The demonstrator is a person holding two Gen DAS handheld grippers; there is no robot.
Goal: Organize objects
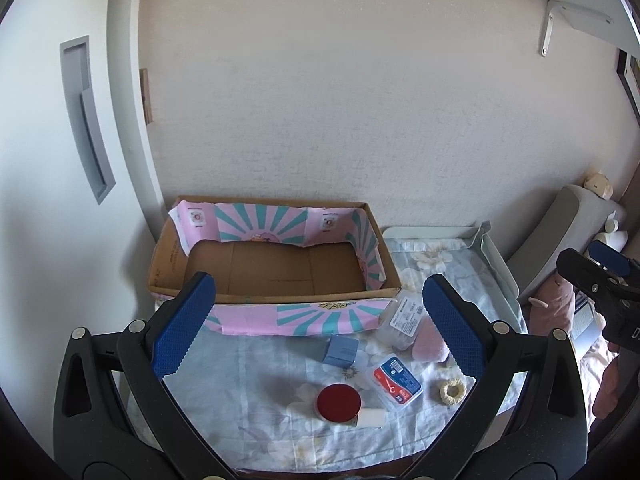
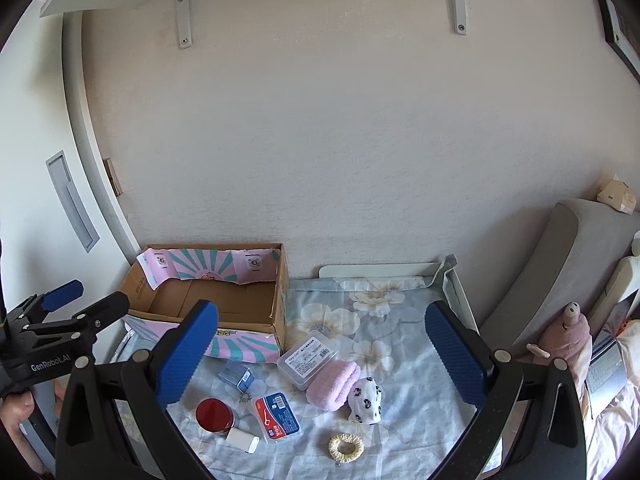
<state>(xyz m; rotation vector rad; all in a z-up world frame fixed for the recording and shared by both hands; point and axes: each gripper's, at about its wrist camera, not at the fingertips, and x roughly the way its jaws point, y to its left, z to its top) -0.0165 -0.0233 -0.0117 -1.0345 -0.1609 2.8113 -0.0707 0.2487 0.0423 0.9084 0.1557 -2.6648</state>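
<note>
An open cardboard box point(image 1: 272, 268) with a pink and teal liner stands at the table's back left; it also shows in the right wrist view point(image 2: 212, 300). In front of it lie a red-lidded jar point(image 2: 214, 415), a white block point(image 2: 242, 439), a floss pick case point(image 2: 278, 414), a small blue box point(image 2: 237, 375), a clear plastic case point(image 2: 308, 358), a pink towel roll point(image 2: 334, 384), a spotted white pouch point(image 2: 366, 400) and a cream scrunchie point(image 2: 346, 447). My left gripper point(image 1: 316, 324) is open above the jar point(image 1: 339, 402). My right gripper point(image 2: 320, 354) is open above the items.
The table has a floral cloth point(image 2: 384, 320) and white raised rails point(image 2: 456, 288) at the back and right. A grey cushion point(image 2: 560, 264) and pink plush toy point(image 2: 570, 336) lie to the right. A white cabinet point(image 2: 48, 200) stands left.
</note>
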